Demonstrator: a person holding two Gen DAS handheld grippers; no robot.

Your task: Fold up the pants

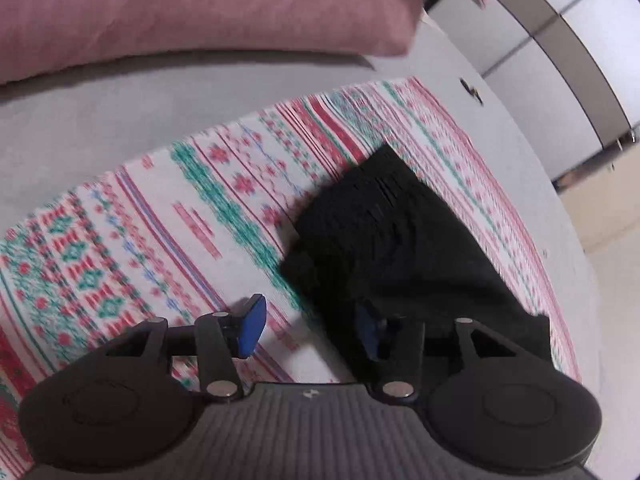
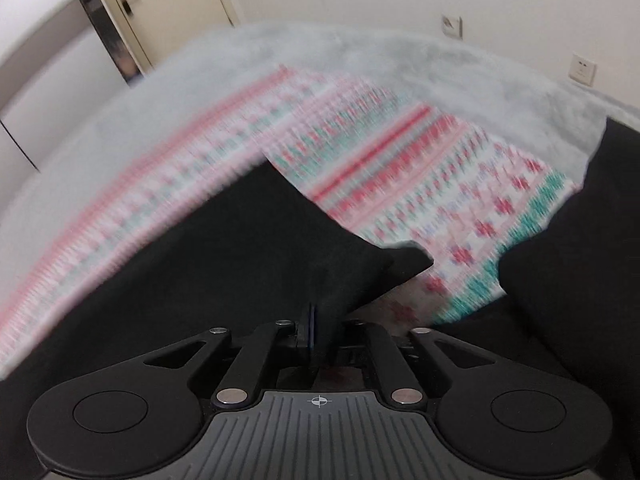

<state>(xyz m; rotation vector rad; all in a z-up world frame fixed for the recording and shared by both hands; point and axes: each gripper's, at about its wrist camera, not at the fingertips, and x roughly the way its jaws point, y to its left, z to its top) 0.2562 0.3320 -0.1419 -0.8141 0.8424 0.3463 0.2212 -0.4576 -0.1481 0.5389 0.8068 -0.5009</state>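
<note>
The black pants (image 1: 400, 232) lie folded on a patterned cloth (image 1: 160, 220), up and right of my left gripper (image 1: 312, 330). That gripper is open; its left blue pad (image 1: 252, 328) is over the cloth and its right pad (image 1: 370, 332) is at the near edge of the pants. In the right wrist view the pants (image 2: 240, 248) spread to the left. A fold of them runs down into my right gripper (image 2: 322, 332), whose jaws stand almost together on it. Only the left blue pad (image 2: 311, 328) shows; the fabric hides the other.
The patterned cloth (image 2: 400, 152) lies on a grey bed sheet (image 1: 100, 120). A pink pillow (image 1: 200, 8) sits at the far side. More black fabric (image 2: 580, 260) bulks at the right. A door (image 2: 168, 0) and wall sockets (image 2: 452, 26) stand beyond the bed.
</note>
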